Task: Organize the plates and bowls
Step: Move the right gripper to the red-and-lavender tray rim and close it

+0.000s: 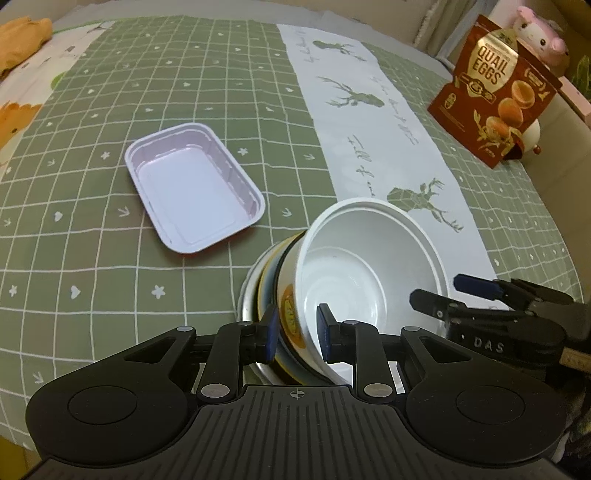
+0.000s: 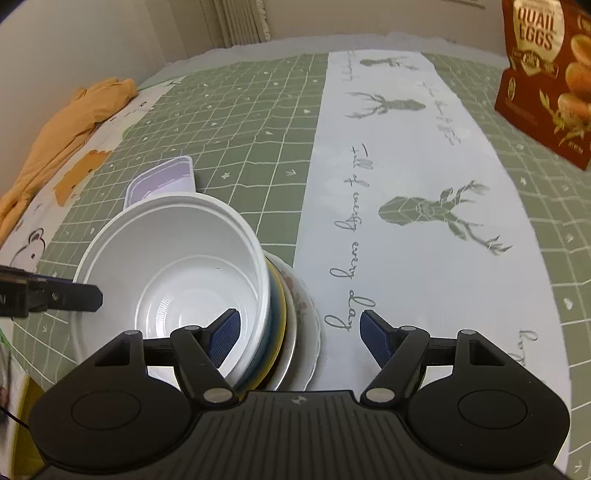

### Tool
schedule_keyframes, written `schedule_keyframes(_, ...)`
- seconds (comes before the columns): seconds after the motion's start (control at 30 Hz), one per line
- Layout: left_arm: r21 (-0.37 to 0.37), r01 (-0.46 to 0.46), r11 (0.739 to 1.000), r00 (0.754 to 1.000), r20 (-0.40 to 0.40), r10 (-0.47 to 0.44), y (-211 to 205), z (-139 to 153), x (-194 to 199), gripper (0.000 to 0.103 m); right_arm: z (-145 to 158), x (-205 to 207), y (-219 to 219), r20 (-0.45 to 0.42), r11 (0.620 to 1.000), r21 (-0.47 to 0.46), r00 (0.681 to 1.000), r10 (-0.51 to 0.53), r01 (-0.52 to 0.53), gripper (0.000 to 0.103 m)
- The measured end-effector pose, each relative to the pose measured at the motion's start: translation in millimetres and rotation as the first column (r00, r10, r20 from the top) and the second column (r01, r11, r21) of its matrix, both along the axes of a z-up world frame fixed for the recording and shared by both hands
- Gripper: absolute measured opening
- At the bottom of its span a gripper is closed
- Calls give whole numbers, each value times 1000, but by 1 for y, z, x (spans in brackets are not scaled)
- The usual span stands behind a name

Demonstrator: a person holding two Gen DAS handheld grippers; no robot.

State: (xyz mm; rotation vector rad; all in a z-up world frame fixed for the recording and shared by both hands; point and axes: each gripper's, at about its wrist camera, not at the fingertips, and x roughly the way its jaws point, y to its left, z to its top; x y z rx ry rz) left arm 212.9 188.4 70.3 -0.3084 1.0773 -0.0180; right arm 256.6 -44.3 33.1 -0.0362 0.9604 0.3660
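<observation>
A white bowl sits tilted on top of a stack of plates and bowls on the table. My left gripper is shut on the stack's near rim, one pad outside and one inside the white bowl. My right gripper is open, its left finger inside the white bowl and its right finger beyond the stack's rim. It also shows at the right of the left wrist view. A white rectangular tray lies empty to the left, partly hidden in the right wrist view.
A green checked tablecloth with a white deer-print runner covers the table. A quail eggs bag stands at the far right, a pink plush toy behind it. An orange cloth lies at the far left.
</observation>
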Motion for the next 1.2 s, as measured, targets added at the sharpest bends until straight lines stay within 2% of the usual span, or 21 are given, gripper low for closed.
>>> schedule_keyframes(0.17, 4, -32, 999, 999, 7, 32, 7, -5, -4, 25, 11, -10, 5, 77, 997, -70, 996, 32, -26, 78)
schedule_keyframes(0.27, -38, -52, 998, 999, 13, 52, 16, -8, -5, 25, 20, -15, 7, 112, 996, -76, 993, 48, -40, 79)
schedule_keyframes(0.33, -84, -71, 994, 996, 55, 76, 23, -4, -8, 24, 26, -17, 7, 128, 997, -53, 990, 54, -47, 79)
schedule_keyframes(0.43, -156, -91, 983, 980, 164, 117, 37, 6, -14, 23, 40, -17, 7, 132, 998, -5, 989, 65, -65, 79)
schedule_keyframes(0.5, -188, -100, 977, 958, 247, 146, 46, 14, -15, 23, 54, -17, 7, 139, 998, 19, 988, 64, -67, 79)
schedule_keyframes(0.57, -191, -140, 972, 922, 333, 199, 58, 17, -15, 23, 70, -17, 12, 160, 998, 8, 985, 60, -62, 79)
schedule_keyframes(0.67, -204, -223, 953, 857, 424, 291, 79, 7, -19, 23, 87, -10, 29, 181, 997, -65, 982, 57, -46, 79)
schedule_keyframes(0.73, -235, -271, 933, 812, 464, 353, 97, -11, -25, 23, 91, -1, 46, 167, 992, -114, 984, 65, -46, 79)
schedule_keyframes(0.77, -257, -309, 916, 786, 473, 398, 109, -22, -27, 23, 90, 5, 57, 152, 988, -142, 986, 74, -53, 79)
schedule_keyframes(0.8, -277, -357, 892, 776, 443, 449, 123, -29, -23, 23, 89, 12, 69, 135, 983, -170, 987, 86, -62, 79)
schedule_keyframes(0.87, -309, -381, 871, 780, 398, 482, 148, -36, -12, 23, 86, 25, 94, 98, 976, -200, 989, 112, -91, 79)
schedule_keyframes(0.93, -325, -400, 857, 788, 356, 503, 165, -44, -4, 24, 83, 43, 117, 50, 977, -186, 992, 113, -102, 79)
schedule_keyframes(1.07, -350, -438, 828, 821, 219, 527, 191, -77, 19, 24, 69, 83, 163, -32, 985, -153, 997, 70, -74, 79)
schedule_keyframes(1.2, -344, -372, 862, 874, 183, 450, 190, -92, 36, 24, 38, 120, 205, -103, 974, -222, 994, 33, -56, 79)
